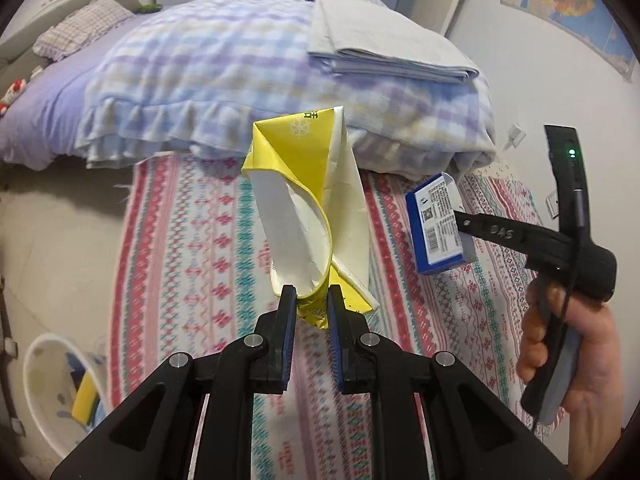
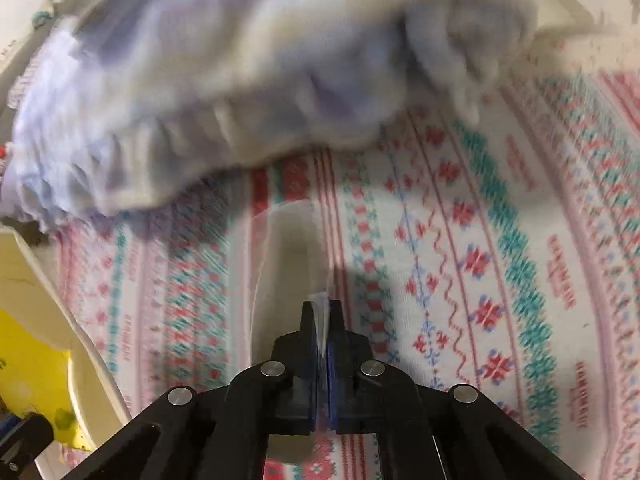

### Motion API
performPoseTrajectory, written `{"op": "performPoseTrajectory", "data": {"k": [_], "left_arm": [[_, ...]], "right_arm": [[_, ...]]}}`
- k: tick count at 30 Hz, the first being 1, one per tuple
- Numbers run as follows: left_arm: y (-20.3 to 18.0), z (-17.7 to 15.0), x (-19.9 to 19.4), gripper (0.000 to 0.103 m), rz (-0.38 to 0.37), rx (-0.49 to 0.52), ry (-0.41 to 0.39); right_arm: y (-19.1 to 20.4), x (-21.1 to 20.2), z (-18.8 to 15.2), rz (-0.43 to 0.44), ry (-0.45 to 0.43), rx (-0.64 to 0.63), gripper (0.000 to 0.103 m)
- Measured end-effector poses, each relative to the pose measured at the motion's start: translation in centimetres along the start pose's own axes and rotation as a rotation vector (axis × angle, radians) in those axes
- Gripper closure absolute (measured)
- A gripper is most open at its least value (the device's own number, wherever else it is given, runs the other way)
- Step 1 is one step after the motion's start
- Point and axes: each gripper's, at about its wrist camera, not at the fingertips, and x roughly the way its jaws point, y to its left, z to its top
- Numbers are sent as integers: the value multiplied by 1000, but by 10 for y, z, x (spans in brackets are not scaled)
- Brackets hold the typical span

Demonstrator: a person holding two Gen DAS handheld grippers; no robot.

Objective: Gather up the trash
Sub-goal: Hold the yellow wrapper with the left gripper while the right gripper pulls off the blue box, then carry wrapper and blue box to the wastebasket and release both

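Seen from the left wrist: left gripper [image 1: 312,294] clamped on the lower edge of a crumpled yellow-and-white paper carton [image 1: 304,204], held up above a bed sheet patterned in red, teal and white [image 1: 192,248]. At right, right gripper [image 1: 460,222], borne by a hand [image 1: 568,356], pinched shut on a small blue-and-white printed box [image 1: 438,226], also lifted clear of the sheet. Behind both, a rumpled lilac-and-blue checked quilt [image 1: 248,80] topped by a folded grey cloth [image 1: 376,44]. Lower left, a white plastic bin [image 1: 40,384] with yellow scraps inside.

Seen from the right wrist, badly blurred: jaws closed on a thin pale edge of the box [image 2: 288,264], over the same patterned sheet; yellow carton at the left edge, quilt above
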Motion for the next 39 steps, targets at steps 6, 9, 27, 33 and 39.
{"op": "performPoseTrajectory", "data": {"k": [6,9,27,33,39], "left_arm": [[30,-14,-33,87,2,-53,-34],[50,-25,-47,87,9,-86,-40],[230,-93,-99,87,131,-366,8],[269,-112,-79,87,170,-411,111],[290,-126,-72,87,199,-422,155]], "right_arm": [[19,-30,-3,64,-28,-46,102],[39,-41,-6,99,-30,-62,102],[155,-25,-60,187,32,-218,103],[204,-21,-81,268,63,-273,103],[250,-9,-105,362,119,-311,103]]}}
